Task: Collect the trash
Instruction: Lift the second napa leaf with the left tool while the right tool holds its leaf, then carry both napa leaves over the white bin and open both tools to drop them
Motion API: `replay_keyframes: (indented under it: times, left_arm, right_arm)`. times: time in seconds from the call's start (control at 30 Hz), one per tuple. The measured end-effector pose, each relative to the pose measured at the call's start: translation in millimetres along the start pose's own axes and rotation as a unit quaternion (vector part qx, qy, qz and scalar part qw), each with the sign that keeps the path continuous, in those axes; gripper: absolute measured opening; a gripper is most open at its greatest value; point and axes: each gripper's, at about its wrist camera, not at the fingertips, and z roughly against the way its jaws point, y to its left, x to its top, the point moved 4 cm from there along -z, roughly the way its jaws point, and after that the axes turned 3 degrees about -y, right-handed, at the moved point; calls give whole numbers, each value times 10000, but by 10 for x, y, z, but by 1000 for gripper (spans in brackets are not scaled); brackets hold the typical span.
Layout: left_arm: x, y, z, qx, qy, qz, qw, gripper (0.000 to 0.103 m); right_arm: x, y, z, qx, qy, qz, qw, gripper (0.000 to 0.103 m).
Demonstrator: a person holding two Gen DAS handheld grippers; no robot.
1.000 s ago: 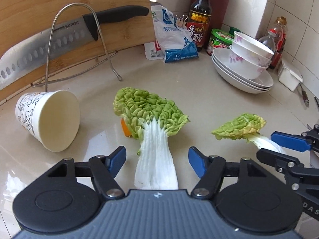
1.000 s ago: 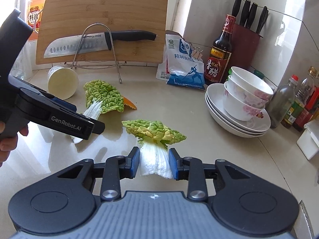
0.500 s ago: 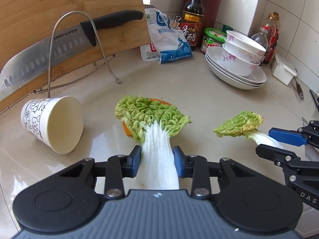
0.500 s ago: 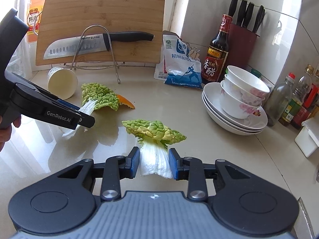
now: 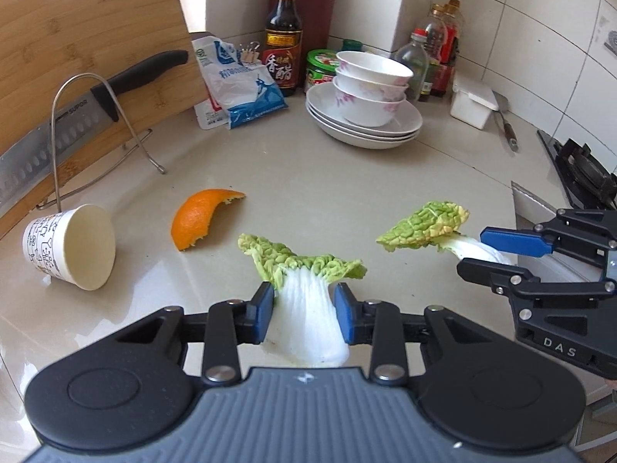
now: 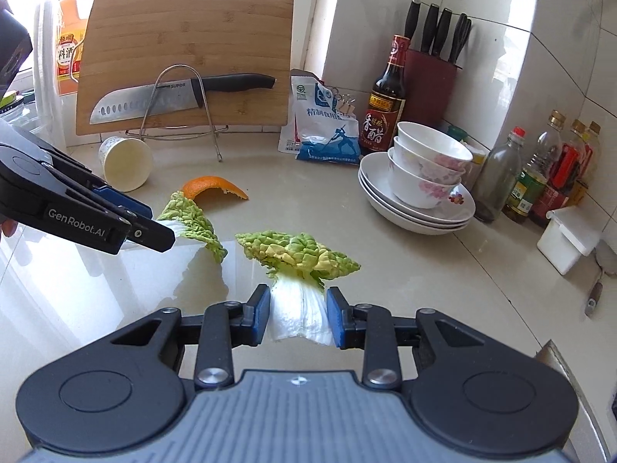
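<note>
Two grippers, both loaded: my left gripper (image 5: 304, 318) clamps the white stalk of a crinkled green cabbage leaf (image 5: 304, 289), and my right gripper (image 6: 296, 318) pinches a second, yellower cabbage leaf (image 6: 299, 270), each stalk pointing back along the fingers, above the beige countertop (image 5: 347, 193). Beyond my left gripper, nearer than my right, lie a curled orange peel (image 5: 202, 218) and a tipped white paper cup (image 5: 71, 247) toward the counter's back-left edge; I see no bin.

"SUPOR" on knife blade (image 6: 142, 102), "GenRobot.AI" on left gripper (image 6: 146, 227), "DAS" on right gripper (image 5: 497, 250)
</note>
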Motion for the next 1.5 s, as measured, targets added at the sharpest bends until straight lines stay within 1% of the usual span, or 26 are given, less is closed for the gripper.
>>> replay_keyframes:
  times: [0.23,0.4,0.57,0.6,0.63,0.8,0.87,0.97,1.13,1.23,1.3,1.33,1.4,1.47,1.5]
  left_arm:
    - [-41,-339,110,-348,25,-277,9990,33]
    - [-44,-603,147,-643,39,-548,9964,33]
    - [-51,-855,153,-963,84,-745,9925,33]
    - [-51,-909,152,-1016,88,-797,9916,33]
    - [-50,-961,152,-1078,95,-848,9905,33]
    - [-44,-1272,139,-1386,126,-1101,9841,33]
    - [-35,-1392,129,-1499,131,-1198,9813,33]
    - [-22,-1566,95,-1643,151,-1332,9773,33]
    - [-17,-1820,33,-1804,201,-1507,9718,33]
    - [-19,-1951,-16,-1876,248,-1576,9692,33]
    - [-36,-2035,-47,-1897,277,-1622,9679,33]
    - [-43,-2072,-64,-1910,290,-1642,9673,33]
    - [-64,-2156,-93,-1945,326,-1682,9658,33]
    - [-92,-2219,-113,-1976,362,-1745,9639,33]
    - [-108,-2251,-128,-1995,386,-1769,9630,33]
  right_arm:
    - [-222,-156,307,-292,52,-169,9994,36]
    - [-353,-307,518,-519,86,-315,9981,36]
    - [-530,-488,717,-825,164,-536,9950,36]
    - [-530,-488,717,-825,164,-536,9950,36]
    - [-619,-566,794,-962,220,-642,9930,36]
    - [-921,-767,954,-1255,453,-918,9868,37]
    - [-1071,-845,974,-1350,592,-1020,9838,37]
    - [-1322,-946,951,-1354,834,-1229,9796,37]
    - [-1775,-1066,760,-1338,1264,-1485,9716,37]
    - [-1983,-1127,633,-1289,1407,-1607,9684,37]
    - [-2095,-1175,543,-1309,1496,-1716,9649,42]
    - [-2148,-1205,499,-1260,1541,-1781,9637,46]
    - [-2208,-1255,467,-1280,1621,-1923,9594,52]
    - [-2250,-1281,532,-1281,1553,-2014,9586,65]
    - [-2266,-1295,583,-1307,1512,-2034,9585,69]
